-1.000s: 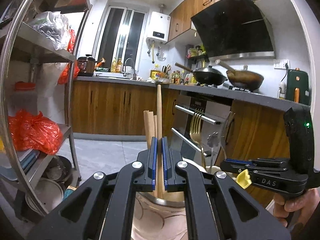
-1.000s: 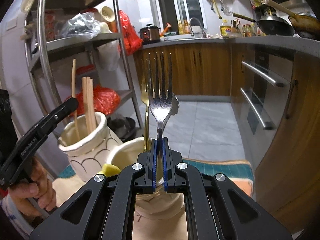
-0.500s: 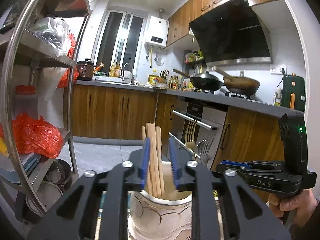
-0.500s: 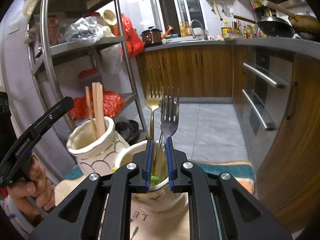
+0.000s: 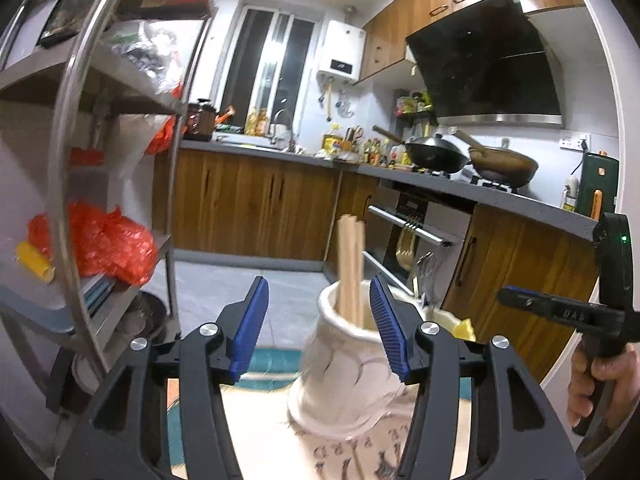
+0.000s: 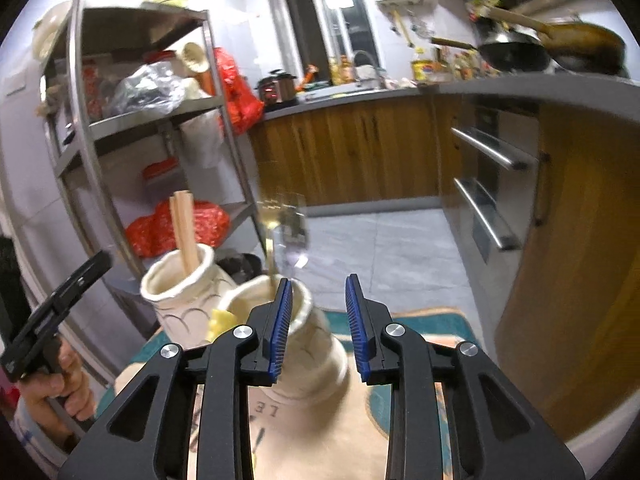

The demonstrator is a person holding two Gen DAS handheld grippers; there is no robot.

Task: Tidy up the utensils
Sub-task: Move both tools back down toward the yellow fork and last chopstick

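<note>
Left wrist view: left gripper now being held spread wide, empty; chopstick pinched a second ago is standing released among chopsticks in left jar. Right wrist view: right gripper likewise being held spread, empty; fork released, standing blurred in right jar beside gold fork. Both utensils judged sorted by type; grippers seemingly being drawn back, free for any remaining pieces.
</note>
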